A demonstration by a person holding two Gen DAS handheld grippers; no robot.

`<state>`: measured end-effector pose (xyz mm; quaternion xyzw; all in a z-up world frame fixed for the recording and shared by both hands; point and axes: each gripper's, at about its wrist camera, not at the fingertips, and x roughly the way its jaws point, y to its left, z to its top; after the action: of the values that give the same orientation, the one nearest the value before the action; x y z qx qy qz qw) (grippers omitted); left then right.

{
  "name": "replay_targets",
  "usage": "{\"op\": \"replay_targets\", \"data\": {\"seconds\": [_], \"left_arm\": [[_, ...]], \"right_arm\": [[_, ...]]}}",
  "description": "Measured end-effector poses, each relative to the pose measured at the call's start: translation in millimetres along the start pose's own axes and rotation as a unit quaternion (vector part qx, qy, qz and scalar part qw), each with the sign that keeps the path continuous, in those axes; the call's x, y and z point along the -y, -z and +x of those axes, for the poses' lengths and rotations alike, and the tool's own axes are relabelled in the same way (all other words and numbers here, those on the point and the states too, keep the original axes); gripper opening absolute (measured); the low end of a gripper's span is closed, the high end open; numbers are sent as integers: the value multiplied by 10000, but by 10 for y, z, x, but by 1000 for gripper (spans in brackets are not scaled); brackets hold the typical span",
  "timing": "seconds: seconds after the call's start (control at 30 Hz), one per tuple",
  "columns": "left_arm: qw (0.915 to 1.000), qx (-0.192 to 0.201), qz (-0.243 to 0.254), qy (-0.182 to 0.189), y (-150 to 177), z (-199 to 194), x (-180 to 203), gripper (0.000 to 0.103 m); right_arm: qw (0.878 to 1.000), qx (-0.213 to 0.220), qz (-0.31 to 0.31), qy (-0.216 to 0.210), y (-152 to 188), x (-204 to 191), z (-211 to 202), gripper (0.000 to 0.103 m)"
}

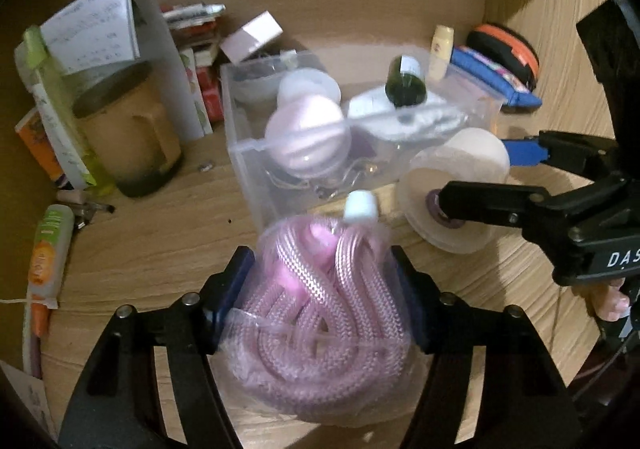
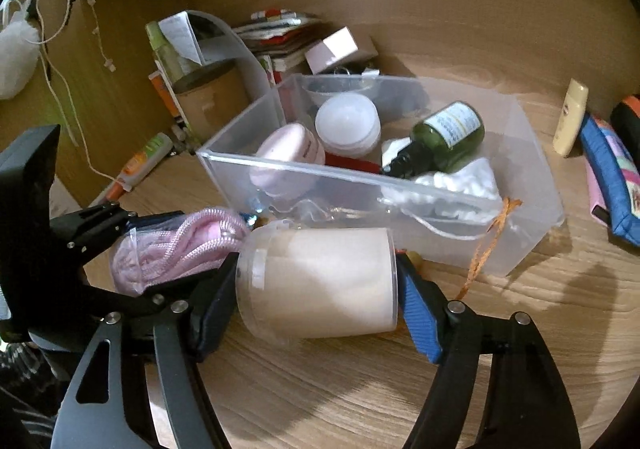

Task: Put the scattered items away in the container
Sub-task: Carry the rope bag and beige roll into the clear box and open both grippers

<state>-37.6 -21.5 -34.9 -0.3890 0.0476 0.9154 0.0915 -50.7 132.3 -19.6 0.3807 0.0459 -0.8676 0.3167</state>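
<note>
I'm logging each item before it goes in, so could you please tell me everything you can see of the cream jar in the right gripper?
The cream jar is a squat cylinder with a clear plastic shell over a cream-coloured inside. It lies on its side, its ends facing the pads of the right gripper, which press on them. A purple disc sits on the end seen from the left wrist. It is just in front of the clear box, outside it, beside the bagged pink cord. Whether it rests on the desk is unclear.

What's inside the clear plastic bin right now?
In the clear bin: a pink jar, a white jar, a dark green bottle lying on a white bag. Items beneath them are covered and unclear.
</note>
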Motion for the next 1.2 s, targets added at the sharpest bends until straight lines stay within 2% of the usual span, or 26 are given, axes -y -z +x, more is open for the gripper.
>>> {"op": "replay_targets", "data": {"seconds": [0.1, 0.2, 0.27, 0.37, 0.4, 0.53, 0.57, 0.63, 0.93, 1.0, 1.07, 1.1, 1.13, 1.2], "left_arm": [[10000, 52, -47, 54, -26, -52, -30, 36], [9997, 70, -140, 196, -51, -79, -64, 24], [9997, 40, -176, 193, -46, -80, -92, 24], [9988, -67, -321, 377, -26, -92, -156, 25], [9985, -92, -389, 381, -19, -94, -185, 30], [9966, -284, -455, 631, 35, -53, -181, 60], [9967, -305, -417, 623, 48, -45, -148, 62], [9983, -383, -199, 389, 78, 7, -53, 77], [9949, -939, 355, -44, 136, 341, 123, 81], [9946, -976, 348, 78, 132, 364, 116, 86], [9945, -997, 266, 201, 124, 386, 74, 86], [9943, -1012, 190, 293, 120, 396, 36, 83], [9953, -930, 153, 233, 115, 377, 3, 70], [9954, -906, 65, 297, 115, 350, -54, 65]], "right_arm": [[10000, 67, -69, -7, -24, -41, -64, 71], [9999, 136, -95, -34, -47, -57, -124, 71], [9997, 183, -129, -40, -62, -69, -166, 71], [9996, 252, -129, -32, -78, -70, -223, 71], [9996, 272, -116, -44, -83, -63, -241, 71], [9993, 346, -89, -57, -112, -26, -312, 71], [9993, 371, -73, -63, -119, -15, -329, 71], [9991, 403, -35, -92, -137, 8, -356, 71], [9977, 666, 22, -150, -315, 109, -528, 71], [9973, 724, 31, -142, -368, 129, -557, 71], [9970, 762, 30, -127, -409, 135, -570, 71], [9969, 776, 32, -139, -426, 139, -571, 71], [9968, 777, 37, -161, -439, 142, -566, 71], [9967, 776, 56, -227, -453, 152, -553, 71]]}}
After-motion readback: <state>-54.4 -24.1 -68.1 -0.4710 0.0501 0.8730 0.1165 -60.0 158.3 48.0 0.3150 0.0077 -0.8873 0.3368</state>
